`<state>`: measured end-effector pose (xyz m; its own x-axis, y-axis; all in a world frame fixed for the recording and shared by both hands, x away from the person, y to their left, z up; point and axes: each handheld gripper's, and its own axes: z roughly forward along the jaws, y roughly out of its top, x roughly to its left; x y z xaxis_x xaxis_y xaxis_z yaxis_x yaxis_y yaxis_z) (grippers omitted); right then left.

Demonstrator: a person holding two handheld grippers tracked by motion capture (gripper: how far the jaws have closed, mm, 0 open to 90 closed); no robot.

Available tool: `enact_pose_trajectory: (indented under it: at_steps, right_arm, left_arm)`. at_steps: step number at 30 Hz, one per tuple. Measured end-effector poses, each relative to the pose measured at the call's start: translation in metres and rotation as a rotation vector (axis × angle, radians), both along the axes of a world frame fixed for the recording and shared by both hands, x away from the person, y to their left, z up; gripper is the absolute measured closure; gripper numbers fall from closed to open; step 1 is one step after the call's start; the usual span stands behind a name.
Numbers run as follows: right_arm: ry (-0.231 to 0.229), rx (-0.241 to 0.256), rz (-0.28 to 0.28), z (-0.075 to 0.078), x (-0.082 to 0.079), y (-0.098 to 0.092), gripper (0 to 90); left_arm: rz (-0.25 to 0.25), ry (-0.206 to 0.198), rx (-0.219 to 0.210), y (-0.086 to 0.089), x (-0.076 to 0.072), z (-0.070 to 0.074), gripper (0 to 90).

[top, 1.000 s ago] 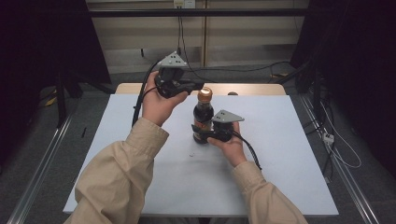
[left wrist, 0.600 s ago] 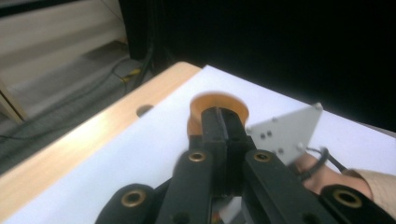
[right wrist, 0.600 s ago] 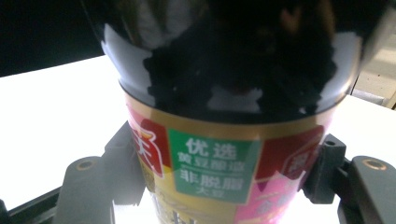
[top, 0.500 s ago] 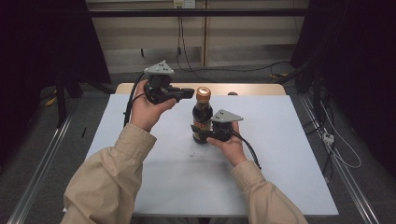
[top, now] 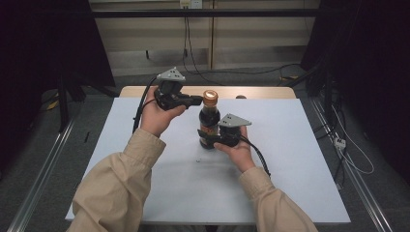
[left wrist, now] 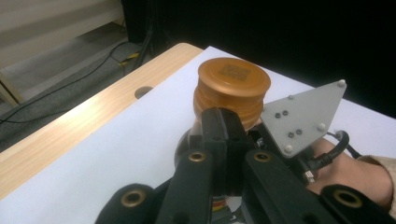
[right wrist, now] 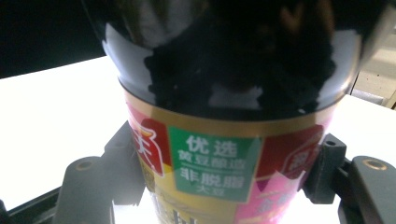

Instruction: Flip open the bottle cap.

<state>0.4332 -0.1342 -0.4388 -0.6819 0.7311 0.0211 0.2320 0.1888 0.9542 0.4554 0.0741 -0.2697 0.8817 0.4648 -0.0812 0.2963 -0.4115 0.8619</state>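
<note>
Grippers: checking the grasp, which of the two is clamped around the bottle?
The right gripper, its jaws on either side of the bottle label; the left gripper is shut by the cap.

1. My right gripper (right wrist: 224, 182) has its black jaws clamped on the dark bottle (right wrist: 224, 121), one at 8 o'clock, one at 4 o'clock.
2. The bottle's label (right wrist: 215, 170) sits dead centre, green panel, red and pink around it.
3. White table (right wrist: 51, 107) out at 9 o'clock.

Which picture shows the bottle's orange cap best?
The left gripper view: the orange cap sits close up, top and ribbed side clear. The high view shows it small, atop the bottle. The right gripper view shows the bottle's label instead.
</note>
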Motion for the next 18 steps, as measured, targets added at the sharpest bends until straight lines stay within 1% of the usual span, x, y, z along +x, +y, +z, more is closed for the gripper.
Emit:
enact_pose_trajectory:
  at_steps: [4,10,11,12,13,18]
  right_arm:
    - [0.000,0.001,0.001,-0.0001,0.0002,-0.0003,30.9]
    - [0.001,0.003,0.000,-0.0003,0.0003,-0.0003,30.9]
    - [0.001,0.003,0.000,-0.0003,0.0003,-0.0003,30.9]
    - [0.000,0.002,-0.001,-0.0003,0.0001,-0.0004,30.9]
    - [-0.001,0.003,0.001,-0.0005,0.0001,-0.0003,30.9]
    - [0.001,0.011,-0.004,-0.0011,0.0002,-0.0005,30.9]
  left_arm:
    - [0.002,0.003,0.000,-0.0002,0.0009,-0.0005,90.0]
    - [-0.015,0.013,-0.010,-0.0004,0.0017,0.0005,90.0]
    - [-0.021,0.012,0.001,-0.0005,0.0018,0.0017,90.0]
    - [-0.018,0.014,-0.004,-0.0013,0.0014,0.0022,90.0]
    - [-0.022,0.014,0.008,-0.0016,0.0013,0.0032,90.0]
    - [-0.017,0.014,-0.004,-0.0031,0.0016,0.0031,90.0]
